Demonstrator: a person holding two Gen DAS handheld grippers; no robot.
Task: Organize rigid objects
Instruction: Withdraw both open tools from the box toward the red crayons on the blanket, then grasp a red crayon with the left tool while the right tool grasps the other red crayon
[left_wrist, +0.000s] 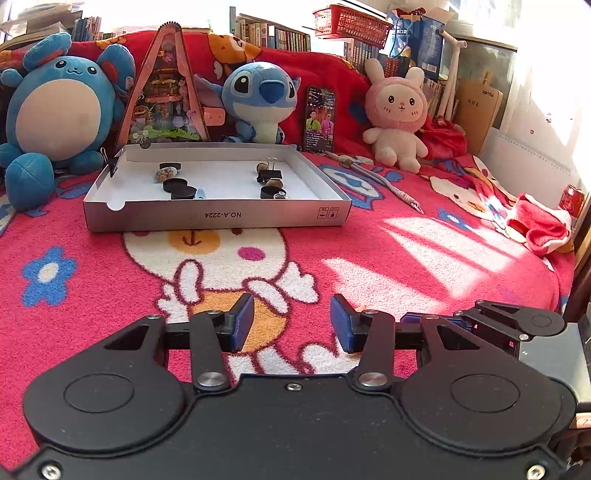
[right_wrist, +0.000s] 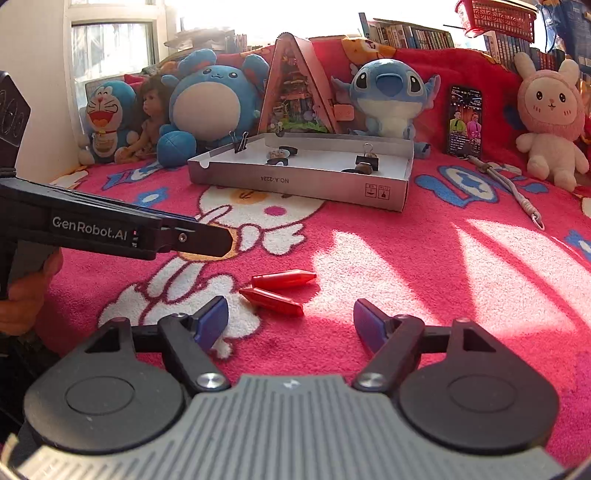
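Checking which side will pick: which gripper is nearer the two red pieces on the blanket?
Right. The right gripper sits just behind the red pieces, open; the left gripper is off to their left.

Bright sun from the windows – barred shadows on blanket (right_wrist: 424, 258), blown-out glare, fisheye-bent edges.

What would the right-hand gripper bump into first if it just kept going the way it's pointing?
Probably the nearer red crayon, lying on the blanket just ahead of the open right gripper and slightly left of centre. A second red crayon lies just beyond. Depth is hard to judge here.
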